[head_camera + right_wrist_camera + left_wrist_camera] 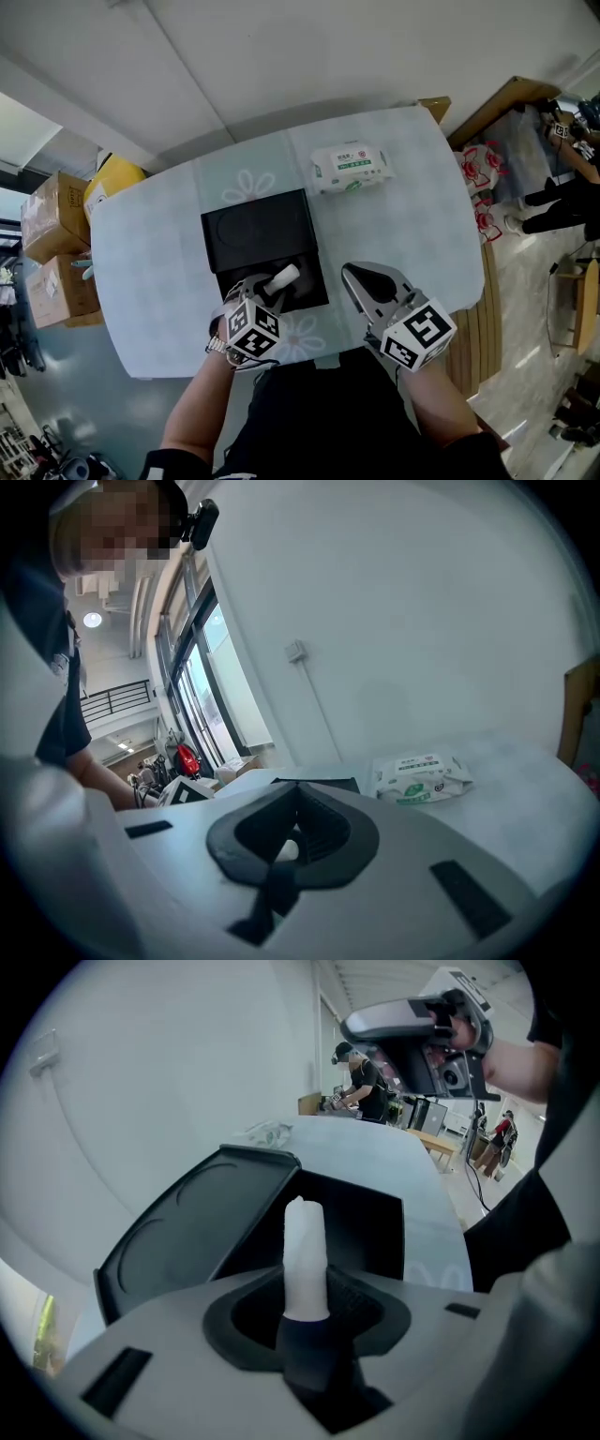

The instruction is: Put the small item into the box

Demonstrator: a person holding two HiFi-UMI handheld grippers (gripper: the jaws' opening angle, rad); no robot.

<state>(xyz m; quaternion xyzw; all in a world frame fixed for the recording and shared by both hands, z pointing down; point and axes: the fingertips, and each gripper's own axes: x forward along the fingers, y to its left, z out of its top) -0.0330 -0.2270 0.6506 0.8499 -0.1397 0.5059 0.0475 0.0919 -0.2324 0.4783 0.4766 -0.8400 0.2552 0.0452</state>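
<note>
Left gripper (pixel 307 1290) fingers clamp small item (pixel 305 1241) | over open box (pixel 367 1224)

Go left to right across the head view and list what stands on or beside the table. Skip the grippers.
cardboard boxes → yellow object → open black box → pack of wet wipes → red-and-white bags on the floor

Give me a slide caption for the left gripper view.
Left gripper grips a small white cylinder above the open black box.
</note>
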